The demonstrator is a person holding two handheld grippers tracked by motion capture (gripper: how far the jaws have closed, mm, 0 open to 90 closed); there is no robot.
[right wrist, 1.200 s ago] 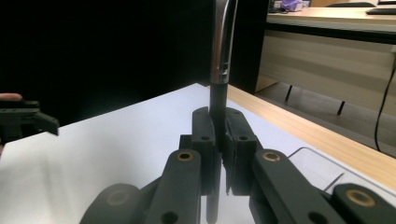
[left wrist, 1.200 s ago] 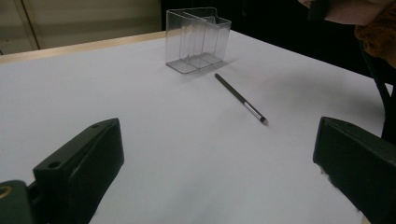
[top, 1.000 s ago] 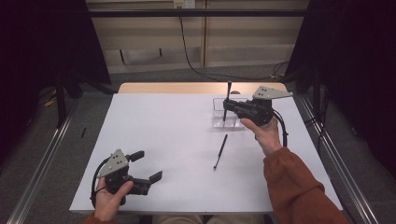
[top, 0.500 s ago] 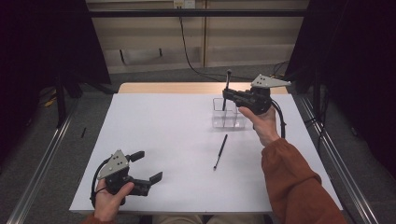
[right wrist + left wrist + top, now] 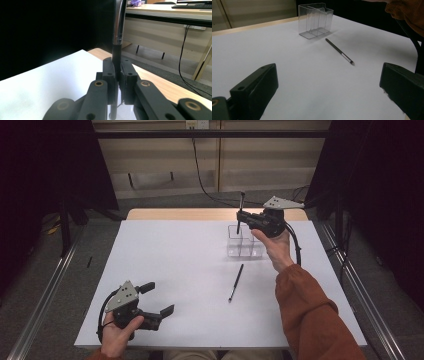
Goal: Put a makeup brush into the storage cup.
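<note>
My right gripper (image 5: 241, 216) is shut on a dark pen (image 5: 241, 212), which it holds upright above the clear plastic holder (image 5: 244, 241) at the table's far right. In the right gripper view the pen (image 5: 117, 37) rises straight up from between the closed jaws. A second dark pen (image 5: 235, 282) lies flat on the white table top, a little nearer than the holder. In the left gripper view this pen (image 5: 339, 52) lies in front of the clear holder (image 5: 315, 20). My left gripper (image 5: 159, 298) rests open near the front left edge, with nothing between its fingers.
The white table top (image 5: 170, 260) has a wooden strip (image 5: 180, 214) along its far edge. Metal rails (image 5: 45, 290) run along both sides of the table. A black cable (image 5: 200, 175) hangs down behind it. An orange sleeve (image 5: 312, 315) reaches in from the bottom right.
My right gripper has carried the upright pen away from me, from the holder's near side to above its far edge. The left gripper and the lying pen have not moved.
</note>
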